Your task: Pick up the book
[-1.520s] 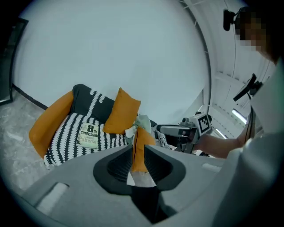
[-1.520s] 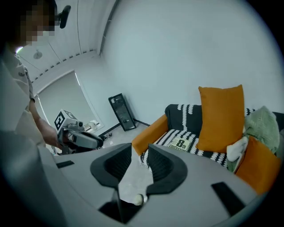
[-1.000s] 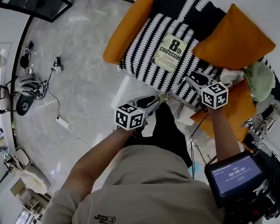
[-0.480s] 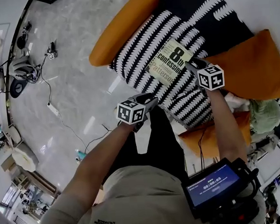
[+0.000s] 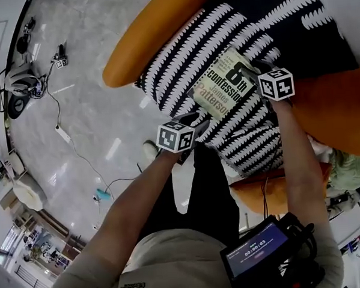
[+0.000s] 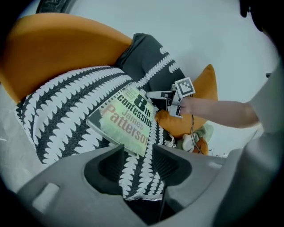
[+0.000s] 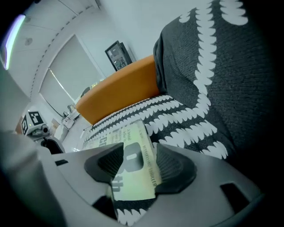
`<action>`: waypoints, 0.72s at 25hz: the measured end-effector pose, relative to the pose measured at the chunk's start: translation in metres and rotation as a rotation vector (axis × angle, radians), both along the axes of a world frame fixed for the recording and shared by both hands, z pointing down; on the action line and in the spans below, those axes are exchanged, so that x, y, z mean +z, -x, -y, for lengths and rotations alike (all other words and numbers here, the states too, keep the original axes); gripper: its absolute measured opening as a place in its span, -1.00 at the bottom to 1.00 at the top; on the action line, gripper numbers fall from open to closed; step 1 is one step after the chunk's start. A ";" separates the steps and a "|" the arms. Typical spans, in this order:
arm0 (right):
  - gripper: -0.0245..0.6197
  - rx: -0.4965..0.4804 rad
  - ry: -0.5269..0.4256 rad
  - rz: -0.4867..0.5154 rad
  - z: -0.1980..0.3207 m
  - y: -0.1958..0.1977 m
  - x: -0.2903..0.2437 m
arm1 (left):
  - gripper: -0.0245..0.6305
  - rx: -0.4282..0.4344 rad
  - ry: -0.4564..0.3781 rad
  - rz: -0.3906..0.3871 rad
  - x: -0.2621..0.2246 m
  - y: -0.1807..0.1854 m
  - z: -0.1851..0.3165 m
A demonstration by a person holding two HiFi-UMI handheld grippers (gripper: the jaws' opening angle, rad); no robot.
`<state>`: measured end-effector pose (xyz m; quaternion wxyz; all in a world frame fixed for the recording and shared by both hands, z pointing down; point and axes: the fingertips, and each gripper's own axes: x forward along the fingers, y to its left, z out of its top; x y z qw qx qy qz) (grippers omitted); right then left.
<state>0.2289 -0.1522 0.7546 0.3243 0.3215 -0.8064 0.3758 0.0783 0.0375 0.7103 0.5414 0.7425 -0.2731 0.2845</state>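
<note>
The book [image 5: 225, 84] has a pale green cover with large black and red print. It lies flat on the black-and-white patterned seat cushion [image 5: 176, 68] of an orange armchair. My left gripper [image 5: 198, 119] hovers at the book's near corner [image 6: 126, 119]. Its jaws have just been opening, and only cushion fabric shows between them [image 6: 138, 155]. My right gripper [image 5: 250, 68] is at the book's far right corner. Its jaws have also just been opening and now straddle that end of the book [image 7: 133, 164] without pressing on it.
The chair's orange arm [image 5: 145, 49] curves round the left side, and an orange pillow [image 5: 341, 114] lies to the right. Cables and small gear lie on the grey floor [image 5: 59, 128]. A screen device [image 5: 252, 254] hangs at the person's chest.
Both grippers have come down and forward to the book. The left one went from above the floor to the seat's front edge, and the right one reached the book's far corner.
</note>
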 end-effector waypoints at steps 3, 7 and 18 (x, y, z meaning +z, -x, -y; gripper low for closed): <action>-0.13 -0.034 0.036 -0.021 0.002 -0.007 0.011 | -0.33 -0.061 0.043 -0.006 0.011 -0.004 0.004; -0.10 -0.031 0.116 0.047 0.006 0.001 0.022 | -0.25 -0.177 0.112 -0.045 0.023 -0.001 0.018; -0.22 0.000 0.172 0.141 -0.014 0.017 0.032 | -0.41 -0.168 0.181 -0.015 0.051 0.008 0.019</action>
